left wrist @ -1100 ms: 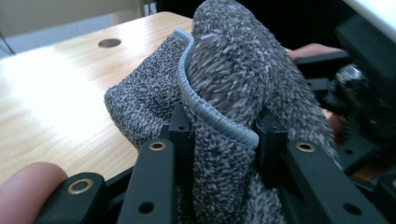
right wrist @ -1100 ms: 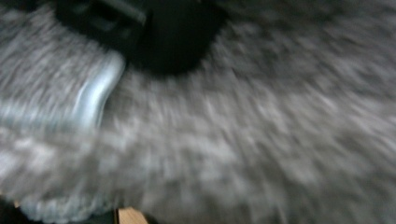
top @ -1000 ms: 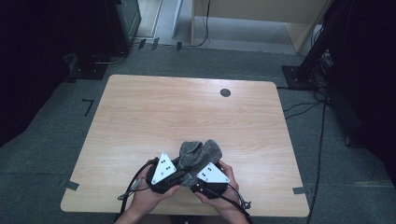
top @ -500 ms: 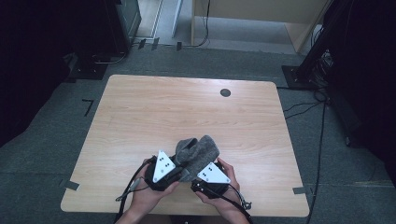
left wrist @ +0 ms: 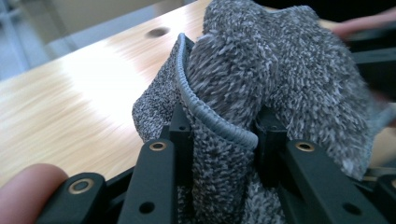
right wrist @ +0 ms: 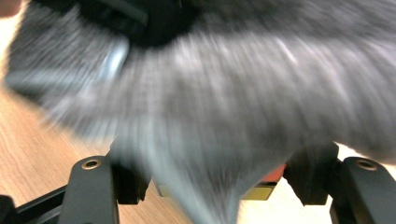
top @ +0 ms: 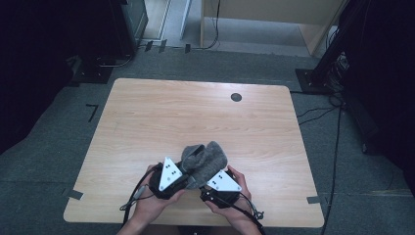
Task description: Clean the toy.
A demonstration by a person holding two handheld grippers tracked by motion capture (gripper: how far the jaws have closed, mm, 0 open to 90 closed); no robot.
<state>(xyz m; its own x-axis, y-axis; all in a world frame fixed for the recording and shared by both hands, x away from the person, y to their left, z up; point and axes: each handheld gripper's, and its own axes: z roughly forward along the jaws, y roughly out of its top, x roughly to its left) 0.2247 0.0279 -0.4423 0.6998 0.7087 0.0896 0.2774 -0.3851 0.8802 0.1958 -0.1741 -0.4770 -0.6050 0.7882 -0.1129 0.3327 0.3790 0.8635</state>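
My two grippers meet over the table's near edge on one grey fuzzy cloth. Left gripper: fingers clamped on its bunched hem. Right gripper: fingers spread wide, cloth draped between them, grip unclear through the blur.

Light wooden table, rounded corners, dark round grommet near far edge; grey cloth at near edge.

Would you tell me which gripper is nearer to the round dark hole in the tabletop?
Right, slightly. The right gripper sits below the hole and a little left of it; the left gripper lies farther left. Both hold the grey sock.
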